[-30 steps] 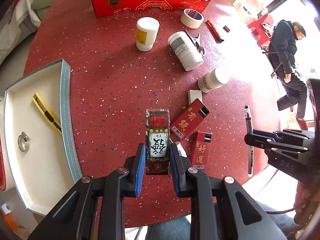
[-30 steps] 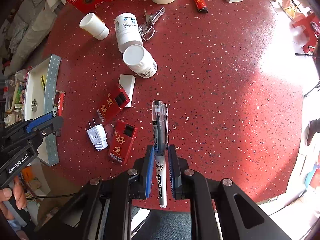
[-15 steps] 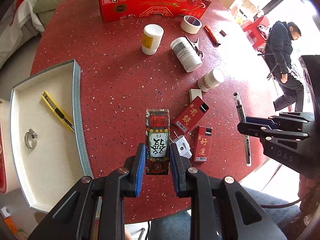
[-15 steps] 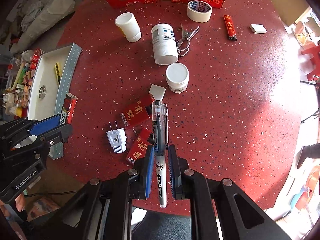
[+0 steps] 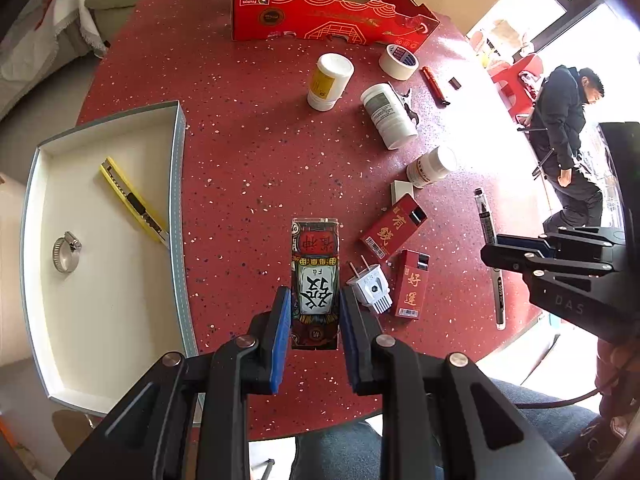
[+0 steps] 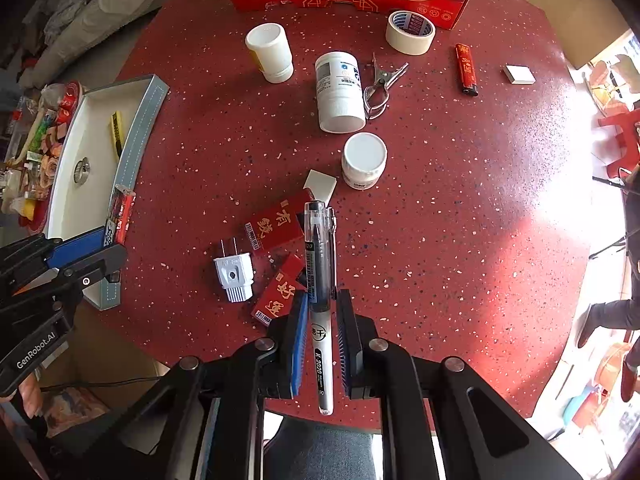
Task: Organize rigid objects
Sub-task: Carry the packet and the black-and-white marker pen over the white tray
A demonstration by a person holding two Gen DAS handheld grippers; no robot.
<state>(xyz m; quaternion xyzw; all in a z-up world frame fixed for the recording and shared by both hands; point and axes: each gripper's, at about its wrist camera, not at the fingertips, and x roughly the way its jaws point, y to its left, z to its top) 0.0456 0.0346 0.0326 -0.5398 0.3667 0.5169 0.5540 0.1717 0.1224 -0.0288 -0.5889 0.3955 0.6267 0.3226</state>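
- Left gripper (image 5: 315,312) is clamped on a tall printed card box (image 5: 315,276), blue pads pressing both long sides; the box points straight out to 12 o'clock, held above the red table (image 5: 248,168).
- Right gripper (image 6: 322,312) is pinched on a clear pen (image 6: 320,280), barrel running between the fingers toward 12, cap end farthest out, tail end poking back past the pads.
- Both tools point forward over the near table edge, lifted off the surface; from the left view the right gripper sits out at 3 o'clock.
- Count near the pen: two red packs (image 6: 276,226), one of them partly under the pen, plus one white plug (image 6: 234,274) at about 10 o'clock of the right fingertips.
- One small white card (image 6: 322,186) just past the pen tip.
- Three white bottles: one upright (image 6: 363,160), one lying on its side (image 6: 339,90), one more at 11 o'clock (image 6: 270,54).
- One metal clip (image 6: 380,88) touching the lying bottle.
- One tape roll (image 6: 410,32), one red lighter (image 6: 466,68), one white eraser-like block (image 6: 519,74) farther at 1 o'clock.
- Tray (image 5: 178,184) at 9 o'clock of the left gripper holds one yellow utility knife (image 5: 132,200) and one hose clamp (image 5: 66,254).
- One red carton (image 5: 332,16) at the far edge, 12 o'clock.
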